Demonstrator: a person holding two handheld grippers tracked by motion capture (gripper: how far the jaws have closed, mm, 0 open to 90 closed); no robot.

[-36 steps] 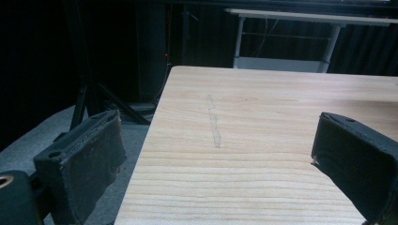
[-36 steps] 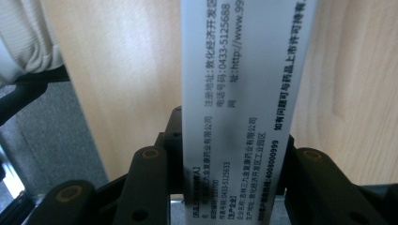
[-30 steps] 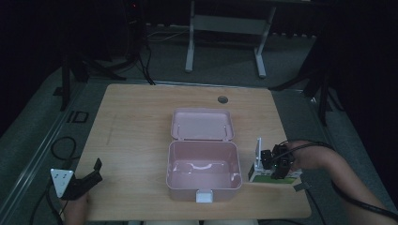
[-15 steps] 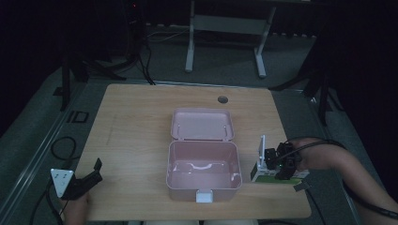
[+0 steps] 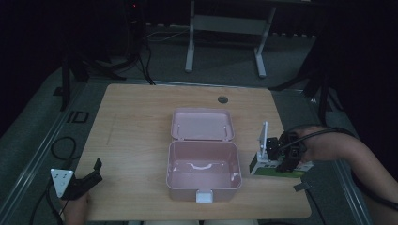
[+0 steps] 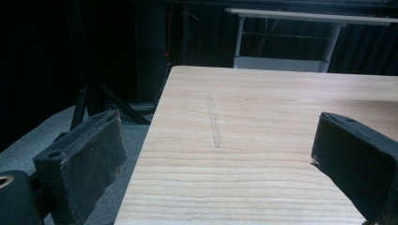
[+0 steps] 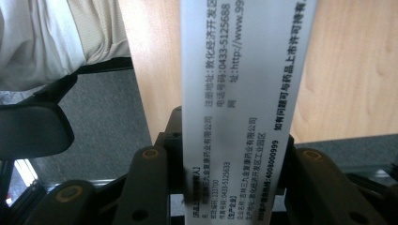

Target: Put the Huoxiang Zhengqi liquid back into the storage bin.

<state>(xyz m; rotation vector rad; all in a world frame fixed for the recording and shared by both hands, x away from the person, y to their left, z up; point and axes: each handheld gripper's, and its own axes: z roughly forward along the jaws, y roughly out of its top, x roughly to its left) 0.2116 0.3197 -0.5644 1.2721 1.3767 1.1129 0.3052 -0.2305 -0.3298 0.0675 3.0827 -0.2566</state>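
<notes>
A pink box sits open at the middle of the wooden table. At its right, the right gripper pinches a white medicine carton upright. The left gripper rests at the near left corner, jaws spread.

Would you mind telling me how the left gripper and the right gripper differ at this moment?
The left gripper is open with nothing between its jaws; the right gripper is shut on a white and green box. The left gripper sits at the table's near left corner, apart from the pink case; the right gripper is just right of the pink case. Both are black and hand-held.
</notes>
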